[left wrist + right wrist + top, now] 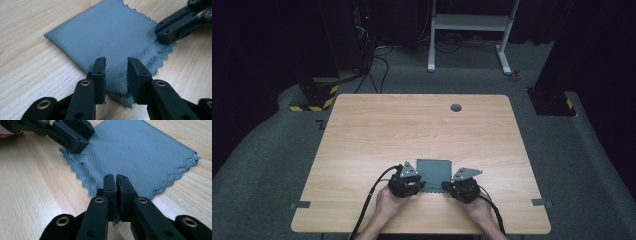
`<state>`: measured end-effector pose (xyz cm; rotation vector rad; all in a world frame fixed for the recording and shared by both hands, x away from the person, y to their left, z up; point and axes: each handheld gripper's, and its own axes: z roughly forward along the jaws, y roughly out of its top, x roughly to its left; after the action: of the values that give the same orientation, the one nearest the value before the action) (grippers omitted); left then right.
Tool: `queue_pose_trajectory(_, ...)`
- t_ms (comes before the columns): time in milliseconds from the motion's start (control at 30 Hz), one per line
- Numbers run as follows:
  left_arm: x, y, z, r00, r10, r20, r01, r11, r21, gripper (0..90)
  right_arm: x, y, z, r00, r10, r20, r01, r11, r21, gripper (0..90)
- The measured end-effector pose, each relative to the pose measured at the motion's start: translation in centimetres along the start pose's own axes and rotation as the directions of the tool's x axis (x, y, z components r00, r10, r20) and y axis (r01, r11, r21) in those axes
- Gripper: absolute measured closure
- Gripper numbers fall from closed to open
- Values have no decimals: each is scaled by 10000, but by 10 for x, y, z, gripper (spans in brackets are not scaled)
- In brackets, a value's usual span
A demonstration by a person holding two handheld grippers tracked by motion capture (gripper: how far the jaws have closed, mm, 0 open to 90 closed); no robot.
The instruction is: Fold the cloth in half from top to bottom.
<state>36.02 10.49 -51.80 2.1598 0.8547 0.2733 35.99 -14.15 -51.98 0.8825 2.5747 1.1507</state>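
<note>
**Folded grey cloth pinned at its near corners**

Near the table's (pixel 362 125) 6 o'clock edge: a grey cloth (pixel 434 171), folded flat, scalloped hem toward the person. Right gripper (pixel 116 182) at the cloth's 5 o'clock corner, fingers (pixel 109 185) pressed together with a sliver of hem pinched between them, probably to anchor that corner against sliding. Left gripper (pixel 116 65) at the 7 o'clock corner, fingers (pixel 99 68) spread apart, the doubled corner of the cloth lying in the gap without being squeezed. Likely reading: a letting-go after a fold, or a re-grip not yet made; hard to tell which. In the high view, both hands low at 6 o'clock, left gripper (pixel 408 181) and right gripper (pixel 462 185) flanking the near edge symmetrically, a stance suited to lifting or folding away toward 12 o'clock. Fold line along the cloth's 9 o'clock side in the left gripper view, crisp and flat. Grommet (pixel 456 107) far off at 12 o'clock, well apart.
</note>
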Motion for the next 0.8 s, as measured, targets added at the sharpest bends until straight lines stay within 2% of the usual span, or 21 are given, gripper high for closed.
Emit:
queue_pose_trajectory(233,-1,-7,-6,10000,73,63,-73,9999,-100,672,1,-6,-7,9997,-179,158,178,9998,39,847)
queue_pose_trajectory(433,-2,-11,-11,9999,-80,139,82,9999,-92,662,2,-7,-8,9997,-174,153,173,9998,70,823)
queue_pose_trajectory(567,-1,-13,-13,9998,169,63,-170,9996,216,638,3,-6,-8,9999,-94,37,93,9998,148,774)
queue_pose_trajectory(633,1,-13,-16,9999,142,61,-144,9993,344,618,2,-5,-8,10000,-54,-12,54,9999,159,747)
queue_pose_trajectory(700,4,-14,-18,9999,-43,164,39,9996,278,602,0,-4,-9,10000,-11,48,10,9999,124,726)
queue_pose_trajectory(800,9,-12,-23,9990,-382,243,384,9992,-64,578,-7,1,-12,9996,242,170,-240,9996,-127,718)
